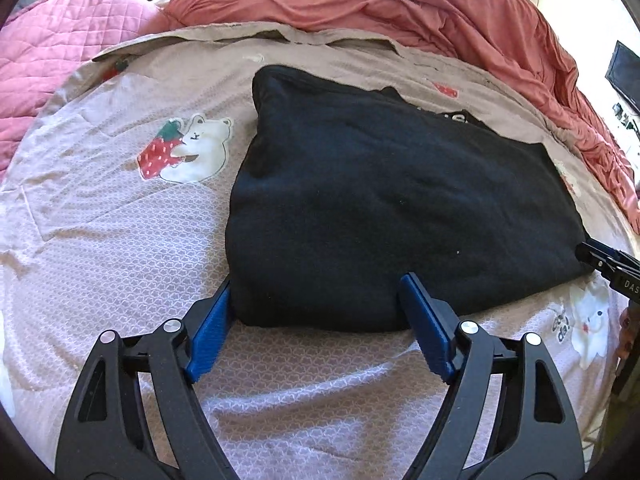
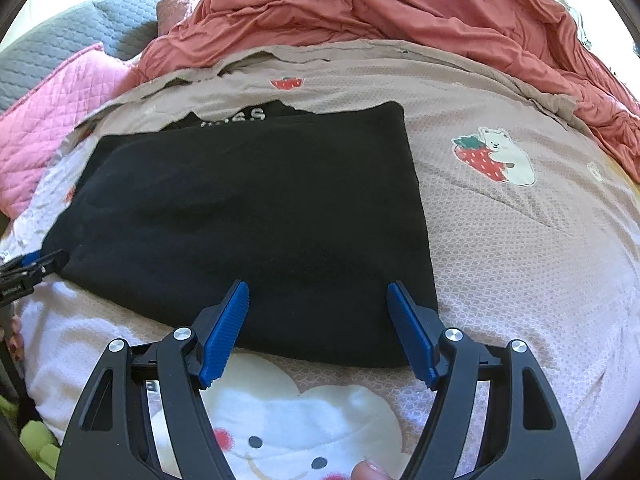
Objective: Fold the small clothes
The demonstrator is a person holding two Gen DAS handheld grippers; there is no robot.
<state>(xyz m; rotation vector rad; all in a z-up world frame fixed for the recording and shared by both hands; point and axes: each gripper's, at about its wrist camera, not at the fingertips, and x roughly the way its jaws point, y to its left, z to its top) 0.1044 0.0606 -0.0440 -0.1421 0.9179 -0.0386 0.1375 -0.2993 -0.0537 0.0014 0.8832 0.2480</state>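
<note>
Black folded garment (image 1: 400, 200) fills mid-frame on the bed's bear-print cover (image 1: 120, 220); left gripper (image 1: 316, 304) and right gripper (image 2: 318, 300) both released, straddling its near edge

My bed is covered with a pale pink sheet (image 1: 120, 240) printed with cartoon bears, and I'll use that as the anchor. One bear hugging a strawberry (image 1: 186, 150) sits out on the open sheet. Along the sheet's far edge there's a rumpled coral duvet (image 1: 400, 4). At the far corner beside that duvet lies a quilted pink blanket (image 1: 60, 60), with a grey quilted pillow (image 2: 80, 36) behind it.
</note>
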